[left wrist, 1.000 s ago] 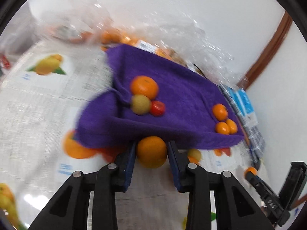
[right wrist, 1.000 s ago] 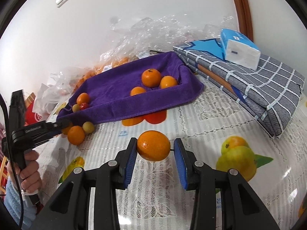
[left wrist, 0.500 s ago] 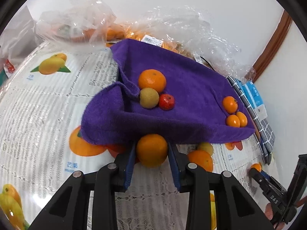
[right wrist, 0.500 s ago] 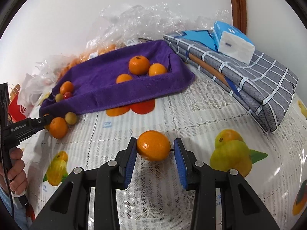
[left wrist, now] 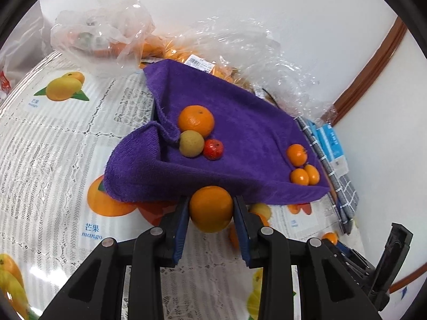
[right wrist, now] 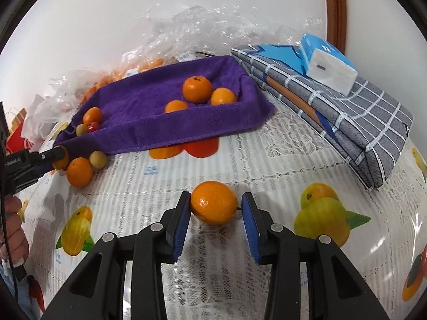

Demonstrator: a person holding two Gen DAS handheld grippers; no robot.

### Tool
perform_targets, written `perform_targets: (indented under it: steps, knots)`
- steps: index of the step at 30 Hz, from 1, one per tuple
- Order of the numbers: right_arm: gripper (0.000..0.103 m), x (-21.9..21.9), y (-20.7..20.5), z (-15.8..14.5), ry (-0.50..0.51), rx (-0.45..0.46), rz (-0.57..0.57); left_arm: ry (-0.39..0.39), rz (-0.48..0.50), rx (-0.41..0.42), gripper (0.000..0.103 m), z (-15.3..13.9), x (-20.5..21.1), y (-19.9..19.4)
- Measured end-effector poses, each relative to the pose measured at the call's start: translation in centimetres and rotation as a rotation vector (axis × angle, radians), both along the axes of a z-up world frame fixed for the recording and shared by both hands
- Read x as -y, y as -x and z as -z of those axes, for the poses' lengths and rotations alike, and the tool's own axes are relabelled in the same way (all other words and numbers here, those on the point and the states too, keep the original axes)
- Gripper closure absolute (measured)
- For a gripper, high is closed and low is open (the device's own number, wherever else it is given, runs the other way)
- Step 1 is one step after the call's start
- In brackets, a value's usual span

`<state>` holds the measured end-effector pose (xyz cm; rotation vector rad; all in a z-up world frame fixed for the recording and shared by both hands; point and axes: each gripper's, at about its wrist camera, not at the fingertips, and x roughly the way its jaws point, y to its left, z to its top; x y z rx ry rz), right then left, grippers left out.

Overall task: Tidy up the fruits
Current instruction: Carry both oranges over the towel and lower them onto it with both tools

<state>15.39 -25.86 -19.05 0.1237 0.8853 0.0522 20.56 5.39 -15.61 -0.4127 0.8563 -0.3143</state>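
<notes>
**Two oranges gripped, towel bed ahead**

White walls back our table, which is covered by a lace cloth point(right wrist: 186, 170) printed with fruit pictures. At its far side lies the purple towel point(left wrist: 240, 122), its edges rolled up into a shallow rim; crinkled clear plastic bags point(right wrist: 192, 26) crowd the wall behind it, and a folded checked blanket point(right wrist: 360, 122) with a blue tissue pack point(right wrist: 328, 61) on top closes off the right. The open room for us is the bare cloth in front of the towel.

Our left gripper point(left wrist: 210, 210) is clamped on an orange point(left wrist: 210, 208), both blue pads pressing its sides, right at the towel's near rim. Just beyond it two loose fruits sit on the cloth: a second orange point(right wrist: 79, 172) and a small yellowish fruit point(right wrist: 98, 160).

Our right gripper point(right wrist: 214, 204) pinches another orange point(right wrist: 214, 202) between its pads, well short of the towel. This one is slightly oval, its long axis running across from pad to pad, and a small dimple faces us.

On the towel, an orange, a yellow-green fruit and a small red one point(left wrist: 213, 149) huddle at the left end; three small oranges point(right wrist: 197, 90) cluster at the right end.
</notes>
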Motion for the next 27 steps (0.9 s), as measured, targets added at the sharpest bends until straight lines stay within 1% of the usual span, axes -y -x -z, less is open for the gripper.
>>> perform_targets:
  steps: [5,8,12,19,22,24,27]
  knots:
    - [0.065,0.1,0.1,-0.1,-0.007,0.006,0.001,0.004,0.019,0.039,0.072,-0.8,0.3,0.4]
    - [0.065,0.2,0.2,-0.3,-0.014,0.018,-0.003,0.020,0.029,0.080,0.072,-1.5,0.3,0.8]
    - [0.065,0.5,0.5,-0.4,-0.022,0.029,0.013,0.011,0.036,0.121,0.072,-2.0,0.5,1.2]
    - [0.065,0.4,0.9,-0.9,-0.010,0.057,0.018,-0.006,0.045,0.146,0.072,-2.3,0.8,1.4]
    - [0.065,0.2,0.9,-1.1,-0.033,0.061,0.015,-0.008,0.048,0.155,0.072,-2.4,0.9,1.5]
    - [0.065,-0.1,0.8,-1.5,-0.039,0.060,0.008,-0.015,0.046,0.160,0.072,-2.4,0.9,1.6]
    - [0.065,-0.7,0.6,-2.7,-0.032,0.087,-0.009,-0.010,0.051,0.155,0.072,-2.3,0.9,1.5]
